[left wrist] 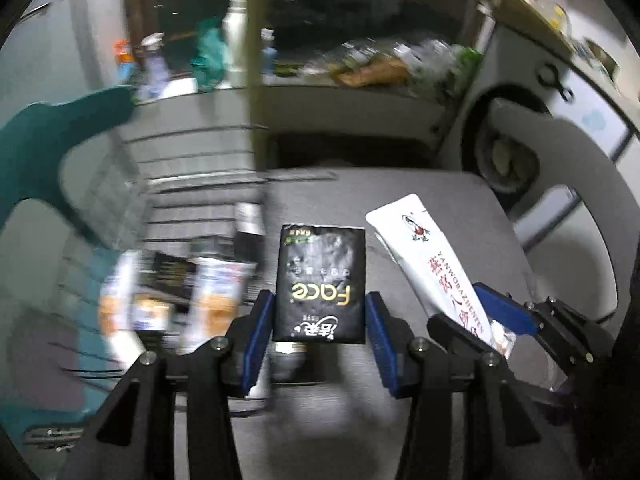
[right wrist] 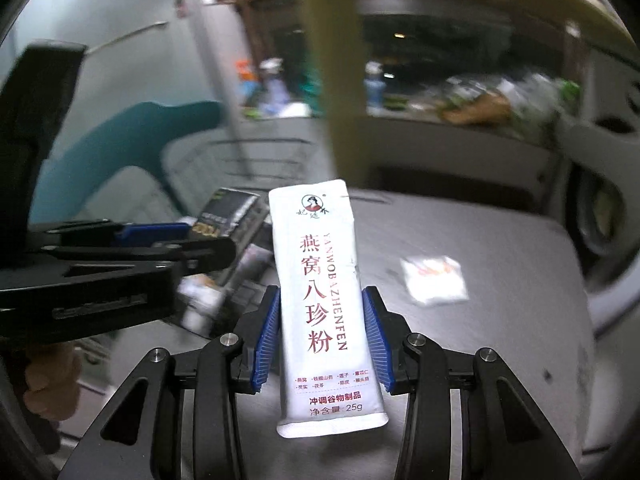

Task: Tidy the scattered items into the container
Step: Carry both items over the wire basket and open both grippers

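Black tissue pack (left wrist: 320, 284) clamped in left gripper (left wrist: 319, 320); white sachet (right wrist: 324, 300) clamped in right gripper (right wrist: 324, 332).

Lived-in home, likely utility or laundry corner. White front-loading washing machine with round door (left wrist: 504, 152) at right. Ledge behind holds cleaning supplies: tall white plastic bottle (left wrist: 235, 44), clear spray bottle (left wrist: 154, 64), small blue bottle (left wrist: 268, 54). Heap of crinkled plastic bags (left wrist: 384, 64) beside them. Teal plastic chair (left wrist: 52, 148) at left. Grey cloth-covered table (right wrist: 500, 320) in foreground, wire basket (left wrist: 192, 184) on it. Dim indoor light.
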`<state>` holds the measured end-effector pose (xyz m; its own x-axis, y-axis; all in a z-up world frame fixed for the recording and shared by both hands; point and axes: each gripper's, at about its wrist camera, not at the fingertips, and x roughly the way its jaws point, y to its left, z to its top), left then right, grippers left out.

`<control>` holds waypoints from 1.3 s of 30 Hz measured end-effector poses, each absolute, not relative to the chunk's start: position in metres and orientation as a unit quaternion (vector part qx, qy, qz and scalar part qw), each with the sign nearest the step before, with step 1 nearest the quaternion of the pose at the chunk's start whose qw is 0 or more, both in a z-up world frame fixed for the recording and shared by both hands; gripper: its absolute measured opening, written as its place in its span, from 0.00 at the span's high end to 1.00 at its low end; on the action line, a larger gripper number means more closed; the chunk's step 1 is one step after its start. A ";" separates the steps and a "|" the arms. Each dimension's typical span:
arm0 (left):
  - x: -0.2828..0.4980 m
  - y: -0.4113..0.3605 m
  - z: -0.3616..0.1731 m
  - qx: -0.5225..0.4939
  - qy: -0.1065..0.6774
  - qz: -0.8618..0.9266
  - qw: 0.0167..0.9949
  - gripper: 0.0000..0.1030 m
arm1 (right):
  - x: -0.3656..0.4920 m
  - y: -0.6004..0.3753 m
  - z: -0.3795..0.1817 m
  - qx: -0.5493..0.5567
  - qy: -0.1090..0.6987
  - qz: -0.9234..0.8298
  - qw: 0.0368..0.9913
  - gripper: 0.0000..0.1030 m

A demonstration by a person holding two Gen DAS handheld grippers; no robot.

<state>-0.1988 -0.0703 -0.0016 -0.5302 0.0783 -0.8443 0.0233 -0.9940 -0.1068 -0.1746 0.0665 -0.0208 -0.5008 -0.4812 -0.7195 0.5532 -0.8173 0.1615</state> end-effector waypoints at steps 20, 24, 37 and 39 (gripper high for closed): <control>-0.181 -0.231 -0.036 -0.513 -0.106 0.847 -0.087 0.46 | -0.177 -0.086 -0.051 0.441 0.080 -0.824 0.348 0.56; -0.179 -0.227 -0.034 -0.511 -0.105 0.848 -0.091 0.32 | -0.179 -0.080 -0.046 0.439 0.063 -0.825 0.350 0.56; -0.149 -0.163 -0.007 -0.495 -0.082 0.864 -0.050 0.32 | -0.159 0.016 -0.033 0.434 0.071 -0.846 0.301 0.55; -0.137 -0.151 -0.008 -0.494 -0.084 0.864 -0.048 0.32 | -0.154 0.028 -0.037 0.439 0.072 -0.845 0.298 0.55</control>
<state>-0.1371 -0.1511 -0.0077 -0.5067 0.0005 -0.8621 0.1662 -0.9812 -0.0983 -0.1543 0.0277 -0.0368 -0.4377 -0.4401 -0.7840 0.5666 -0.8121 0.1396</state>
